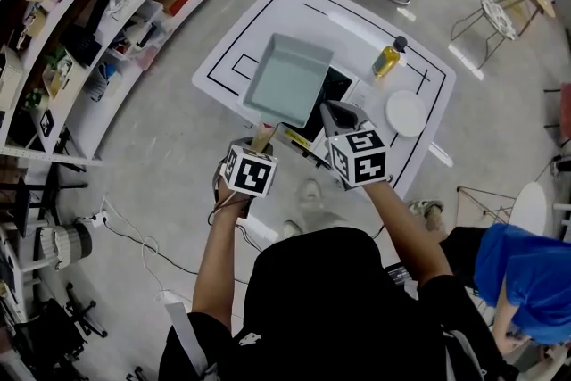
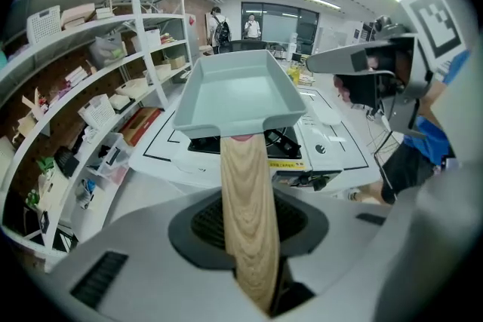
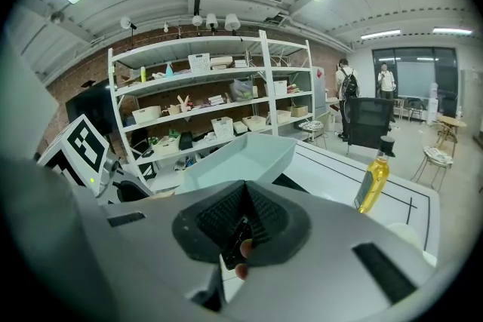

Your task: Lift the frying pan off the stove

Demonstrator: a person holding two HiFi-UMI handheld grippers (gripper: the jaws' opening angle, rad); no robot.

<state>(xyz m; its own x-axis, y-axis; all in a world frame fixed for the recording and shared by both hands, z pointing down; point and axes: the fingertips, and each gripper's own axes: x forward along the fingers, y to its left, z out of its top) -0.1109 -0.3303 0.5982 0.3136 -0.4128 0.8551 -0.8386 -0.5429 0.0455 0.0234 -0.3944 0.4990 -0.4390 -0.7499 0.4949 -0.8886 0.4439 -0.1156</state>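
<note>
The wooden handle (image 2: 247, 215) of the square pale-green frying pan (image 1: 287, 78) is pinched between the jaws of the left gripper (image 1: 259, 149). The pan is held level in the air, clear of the black stove (image 1: 336, 87), which is partly covered by the pan's right edge in the head view. The right gripper (image 1: 339, 116) is held just beside the pan's near right corner; its jaws are pressed together and nothing is gripped in them. The stove is set near the front edge of the white table (image 1: 268, 9). An oil bottle (image 1: 388, 58) and a white plate (image 1: 406, 113) are placed to the right, well apart from the pan. Bare floor is seen between the table's left edge and the shelving (image 1: 107, 4).
</note>
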